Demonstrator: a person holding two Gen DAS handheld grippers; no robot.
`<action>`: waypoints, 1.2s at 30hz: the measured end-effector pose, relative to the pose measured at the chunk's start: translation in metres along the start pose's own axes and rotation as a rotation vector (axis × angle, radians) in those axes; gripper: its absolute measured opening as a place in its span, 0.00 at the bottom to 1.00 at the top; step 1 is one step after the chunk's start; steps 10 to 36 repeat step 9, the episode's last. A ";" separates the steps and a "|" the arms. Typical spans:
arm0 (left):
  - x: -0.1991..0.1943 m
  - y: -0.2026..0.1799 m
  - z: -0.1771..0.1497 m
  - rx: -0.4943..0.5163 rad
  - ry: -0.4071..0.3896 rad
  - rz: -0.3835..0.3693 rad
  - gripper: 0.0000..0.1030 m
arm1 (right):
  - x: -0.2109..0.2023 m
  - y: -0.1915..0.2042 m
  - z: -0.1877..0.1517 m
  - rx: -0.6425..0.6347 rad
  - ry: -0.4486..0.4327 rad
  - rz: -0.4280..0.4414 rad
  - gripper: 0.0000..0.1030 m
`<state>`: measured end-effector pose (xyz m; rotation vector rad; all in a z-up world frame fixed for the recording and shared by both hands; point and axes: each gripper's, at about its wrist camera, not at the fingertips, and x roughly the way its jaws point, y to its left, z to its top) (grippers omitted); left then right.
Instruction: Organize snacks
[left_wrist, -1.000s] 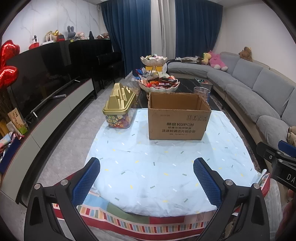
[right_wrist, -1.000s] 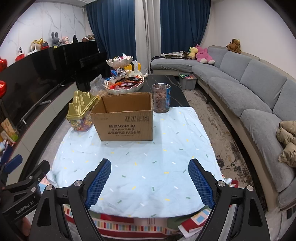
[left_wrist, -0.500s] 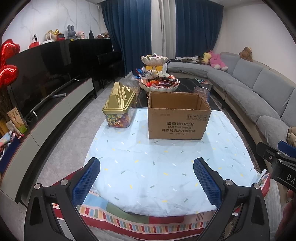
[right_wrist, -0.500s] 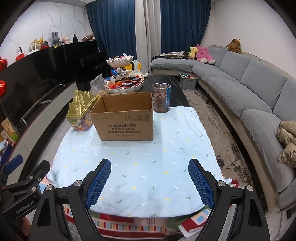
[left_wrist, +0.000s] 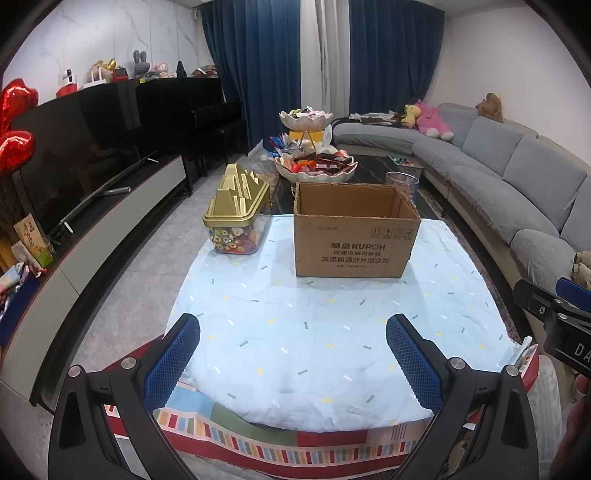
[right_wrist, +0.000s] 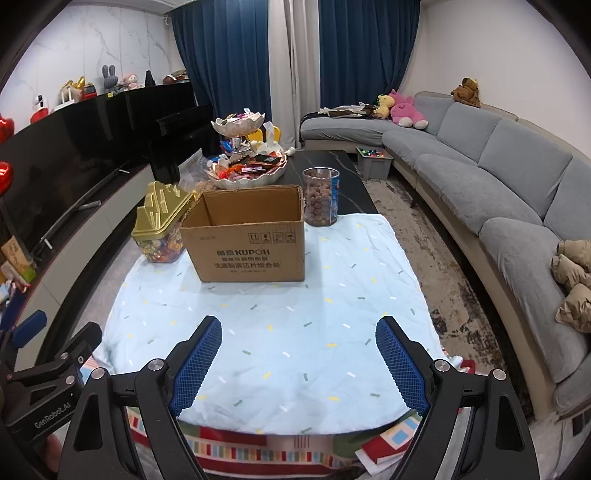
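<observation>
An open brown cardboard box (left_wrist: 354, 232) (right_wrist: 251, 240) stands on the light blue cloth (left_wrist: 314, 332). Left of it is a clear candy tub with a gold lid (left_wrist: 236, 218) (right_wrist: 160, 229). Behind the box on the right stands a clear round jar of brown snack balls (right_wrist: 320, 195) (left_wrist: 402, 184). A two-tier shell-shaped dish of wrapped snacks (left_wrist: 316, 166) (right_wrist: 247, 170) sits further back. My left gripper (left_wrist: 293, 350) and right gripper (right_wrist: 298, 354) are both open and empty, over the cloth's near edge.
A grey sofa (right_wrist: 480, 177) runs along the right. A black TV and low cabinet (left_wrist: 92, 184) line the left. A striped colourful mat (left_wrist: 258, 439) shows under the cloth's near edge. A small grey bin (right_wrist: 373, 162) sits on the floor by the sofa.
</observation>
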<state>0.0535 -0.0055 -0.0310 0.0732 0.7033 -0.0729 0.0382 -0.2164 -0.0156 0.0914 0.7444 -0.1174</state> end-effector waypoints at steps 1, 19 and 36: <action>0.001 0.001 0.000 0.000 0.001 0.001 1.00 | 0.000 0.000 0.000 0.000 0.000 -0.001 0.84; 0.001 0.000 0.000 0.005 0.002 -0.004 1.00 | 0.001 -0.001 0.000 0.007 -0.003 -0.004 0.84; 0.001 0.000 0.000 0.005 0.002 -0.004 1.00 | 0.001 -0.001 0.000 0.007 -0.003 -0.004 0.84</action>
